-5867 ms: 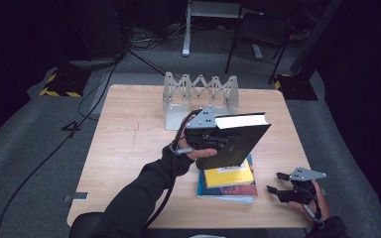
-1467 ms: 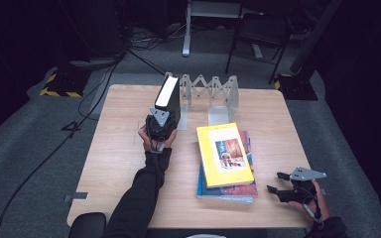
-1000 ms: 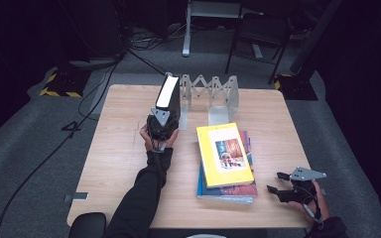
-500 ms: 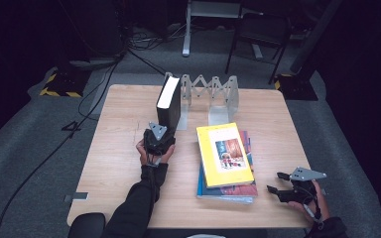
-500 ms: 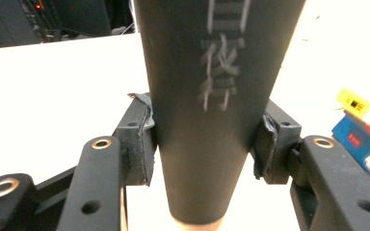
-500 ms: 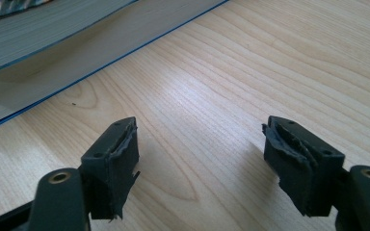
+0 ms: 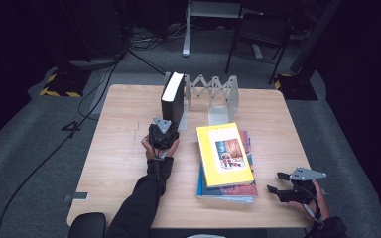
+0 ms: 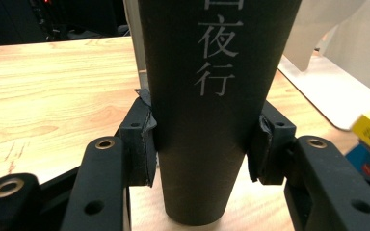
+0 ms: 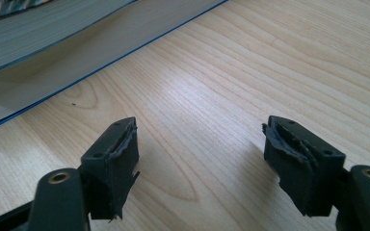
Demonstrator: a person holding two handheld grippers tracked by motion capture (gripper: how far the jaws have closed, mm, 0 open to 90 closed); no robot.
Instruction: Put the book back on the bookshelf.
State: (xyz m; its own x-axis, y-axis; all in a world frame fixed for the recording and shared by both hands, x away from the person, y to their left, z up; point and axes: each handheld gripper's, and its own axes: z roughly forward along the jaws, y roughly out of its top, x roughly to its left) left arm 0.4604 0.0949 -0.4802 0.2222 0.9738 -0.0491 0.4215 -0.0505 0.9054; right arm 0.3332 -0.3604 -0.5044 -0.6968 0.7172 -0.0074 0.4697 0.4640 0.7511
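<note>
A thick black book (image 7: 172, 96) with pale characters on its spine (image 8: 212, 96) stands upright on the table, against the left end of a white accordion rack (image 7: 213, 91). My left gripper (image 7: 166, 126) is at the foot of the spine, and its pads (image 8: 142, 139) press on both sides of it. My right gripper (image 7: 276, 182) rests near the table's front right corner. It stands open above bare wood, with nothing between its fingers (image 9: 115, 154). A yellow book (image 7: 224, 153) lies flat on a blue one (image 7: 223, 192) between the two grippers.
The wooden table (image 7: 119, 134) has bare room on its left half and along the far right. The rack's white base plate (image 8: 327, 86) lies right of the black book. The stack's page edges (image 9: 53, 38) sit just left of my right gripper. Cables and chair legs lie beyond the table.
The black book was lifted off the stack and carried left. It was tilted by the rack a second ago and now stands upright. The right gripper has not moved.
</note>
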